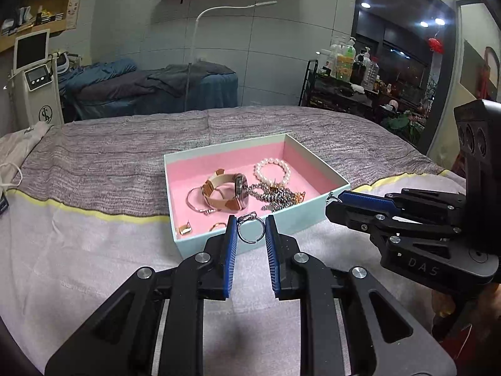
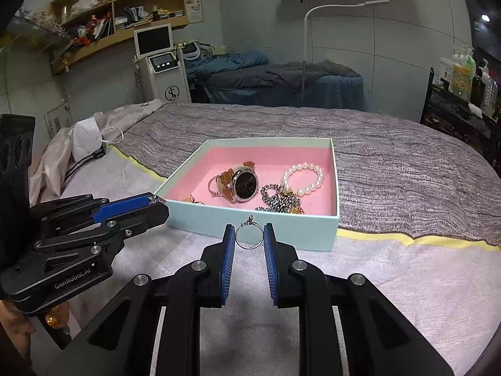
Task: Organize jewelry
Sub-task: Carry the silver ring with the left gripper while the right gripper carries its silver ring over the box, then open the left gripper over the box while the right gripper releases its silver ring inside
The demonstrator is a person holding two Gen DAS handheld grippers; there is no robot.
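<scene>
Each of my grippers, left (image 1: 249,228) and right (image 2: 249,235), pinched a thin ring (image 1: 250,228) (image 2: 248,235) edgewise between narrow fingers before the box (image 1: 216,244); any slackening risked them springing onto the bed.

Jewelry box (image 2: 250,228) sits on bed (image 2: 391,163), near the fold where blanket meets sheet. In box, right-wrist view: watch (image 2: 242,185) at centre, bangle (image 2: 214,186) touching its left side, pearl bracelet (image 2: 303,178) to the right, chain pile (image 2: 278,202) in front of bracelet, touching it. Left-wrist view: two small pcs (image 1: 184,229) at box's near-left corner.

Left gripper (image 1: 250,230) is in front of box's near wall w/ a ring (image 1: 249,228) between its fingers. Right gripper (image 2: 249,235) is likewise before near wall w/ ring (image 2: 249,235) between its fingers. Face mask (image 2: 87,139) lies far left on bed.
</scene>
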